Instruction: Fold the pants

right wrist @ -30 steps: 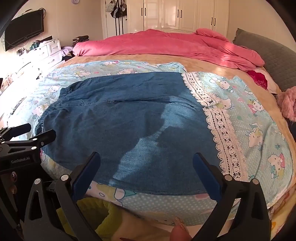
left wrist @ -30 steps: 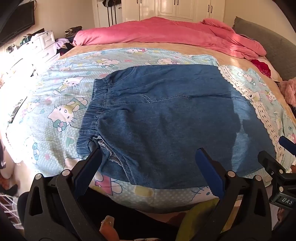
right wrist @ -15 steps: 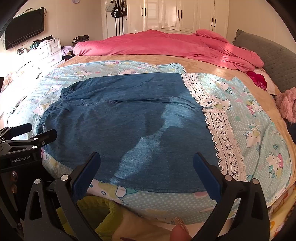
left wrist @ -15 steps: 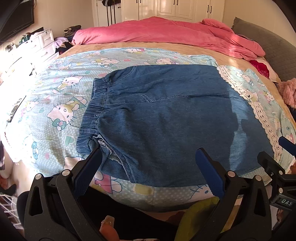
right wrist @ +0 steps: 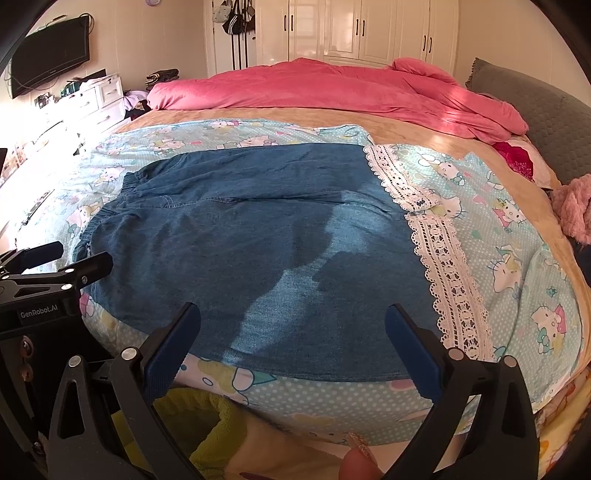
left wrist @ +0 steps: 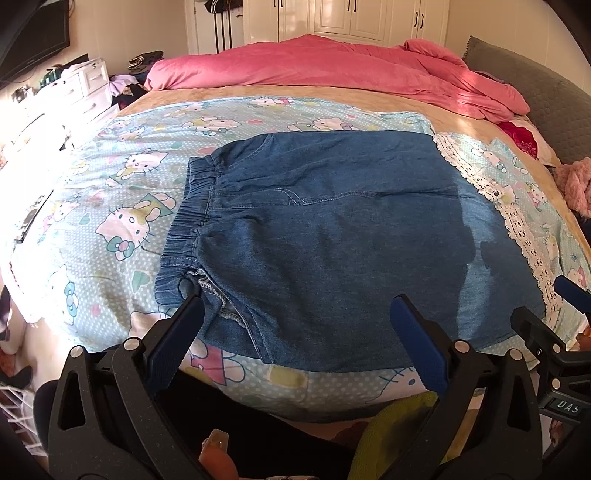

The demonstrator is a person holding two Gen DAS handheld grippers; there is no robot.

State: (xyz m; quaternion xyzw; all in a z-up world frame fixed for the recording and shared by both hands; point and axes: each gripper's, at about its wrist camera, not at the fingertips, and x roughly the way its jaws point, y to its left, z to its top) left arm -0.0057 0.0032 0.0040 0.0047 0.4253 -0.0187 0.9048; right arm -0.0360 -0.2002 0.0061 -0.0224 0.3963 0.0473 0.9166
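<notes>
Denim pants (left wrist: pixel 332 236) flat on cartoon-print blanket (left wrist: pixel 110 206), waistband toward left. Left gripper (left wrist: pixel 295 314) and right gripper (right wrist: pixel 291 321) both spread wide, empty. Fabric soft, limp, probably medium-weight (will sag). Best hold: near-edge corners, waistband and hem.

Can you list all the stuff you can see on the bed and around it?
pants: one, blue denim, flat on the cat sheet
cat sheet: one, light blue, lace edge, over the bed
duvet: one, pink, bunched at the far end
headboard: one, grey, right side
wardrobe: white, back wall
television: one, black, left wall
drawers: white, cluttered, left
left gripper: black, blue pads, open
right gripper: same, open
</notes>
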